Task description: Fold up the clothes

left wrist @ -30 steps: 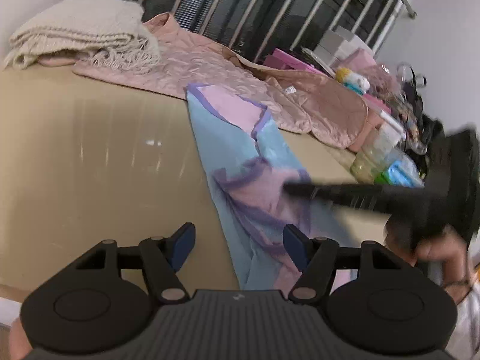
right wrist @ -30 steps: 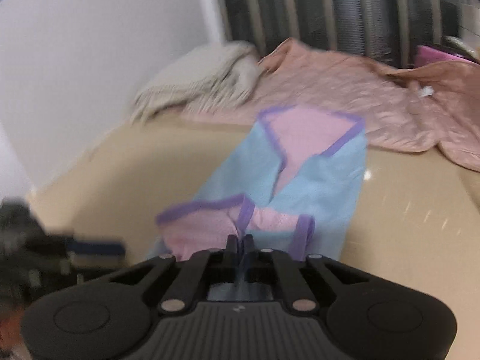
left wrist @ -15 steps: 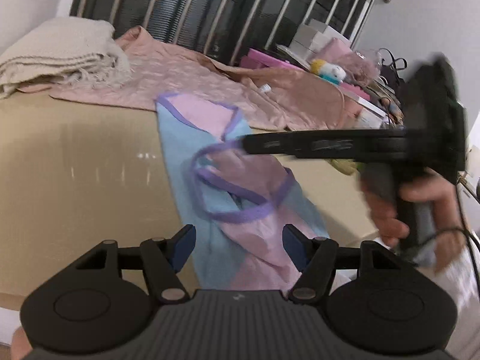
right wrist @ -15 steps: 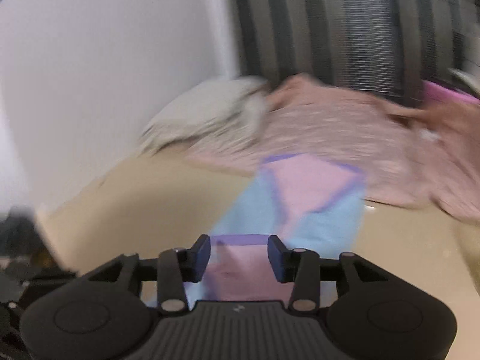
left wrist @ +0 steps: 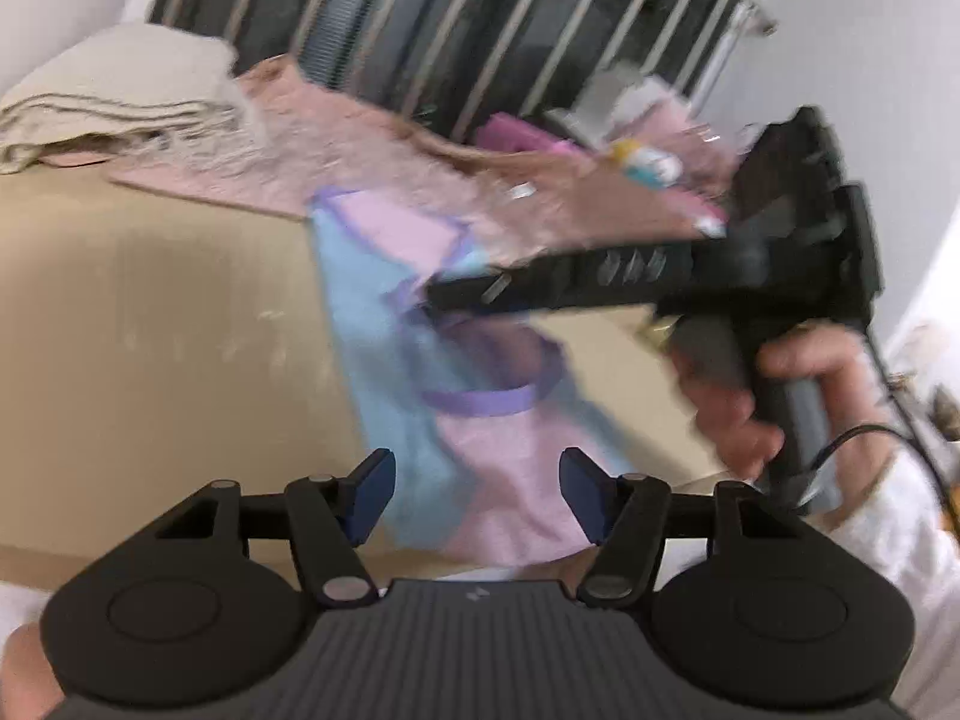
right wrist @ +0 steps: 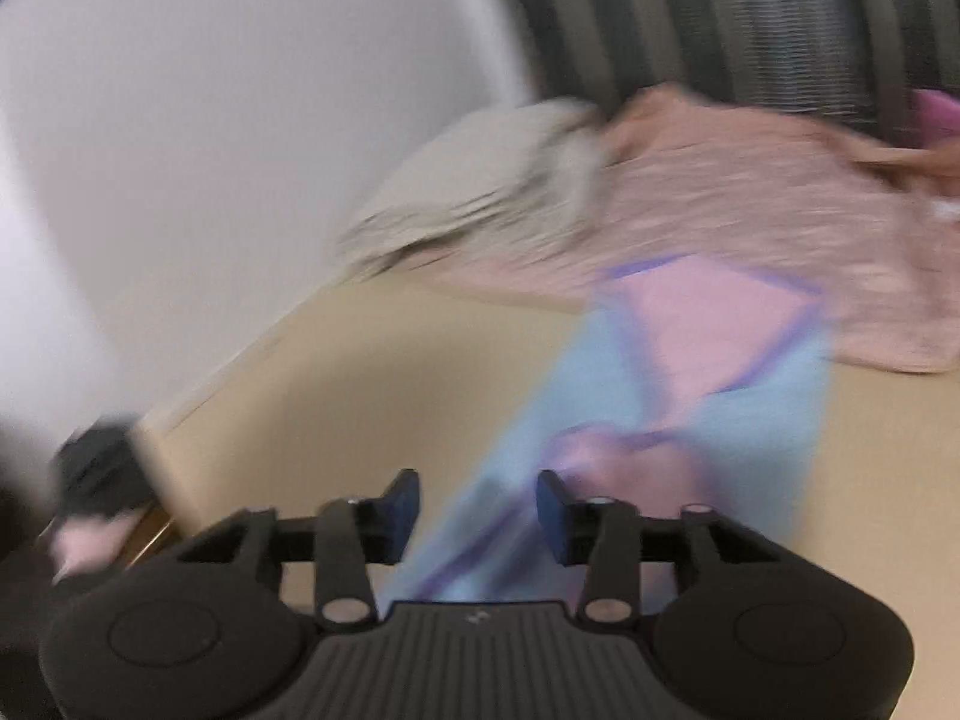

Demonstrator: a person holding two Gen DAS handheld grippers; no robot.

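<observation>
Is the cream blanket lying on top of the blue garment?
No, the cream blanket sits folded at the far corner, apart from the blue garment.

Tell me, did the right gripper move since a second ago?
Yes. In the left wrist view, the right gripper climbed from low over the light blue and pink garment toward the quilted pink blanket. Its jaws are opening, gripping nothing.

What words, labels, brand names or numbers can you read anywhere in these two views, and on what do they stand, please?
No text can be read in either view.
left gripper: a small pale logo on its ribbed body, not legible as letters.
right gripper: the same small logo on its body, and pale marks along its side in the left wrist view, blurred.
boxes by the headboard: too blurred to read.
</observation>
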